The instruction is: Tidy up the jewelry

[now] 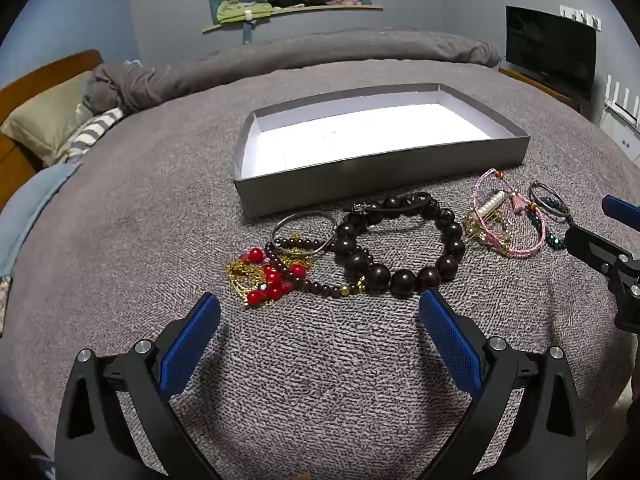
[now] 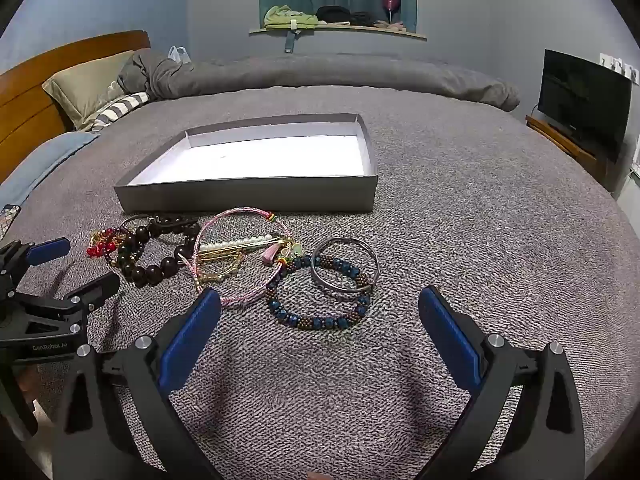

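A shallow grey box (image 1: 372, 178) (image 2: 248, 198) with a white, empty inside lies on the bed. In front of it jewelry is spread in a row: a red-and-gold bead piece (image 1: 266, 278) (image 2: 98, 246), a large dark bead bracelet (image 1: 400, 278) (image 2: 154, 274), a pink cord bracelet (image 1: 516, 250) (image 2: 240, 300), a pearl pin (image 2: 236, 245), a blue bead bracelet (image 2: 316, 322) and a metal bangle (image 2: 346, 264). My left gripper (image 1: 320, 306) stands open just short of the dark beads. My right gripper (image 2: 320, 300) stands open with the blue bracelet between its tips, untouched.
A grey knitted blanket (image 1: 320, 380) covers the bed. Pillows (image 2: 86, 88) and a wooden headboard (image 2: 28, 96) lie to the left, a rolled duvet (image 2: 320, 74) at the far edge, a television (image 2: 580, 96) at the right. A phone (image 2: 7, 216) lies at the left edge.
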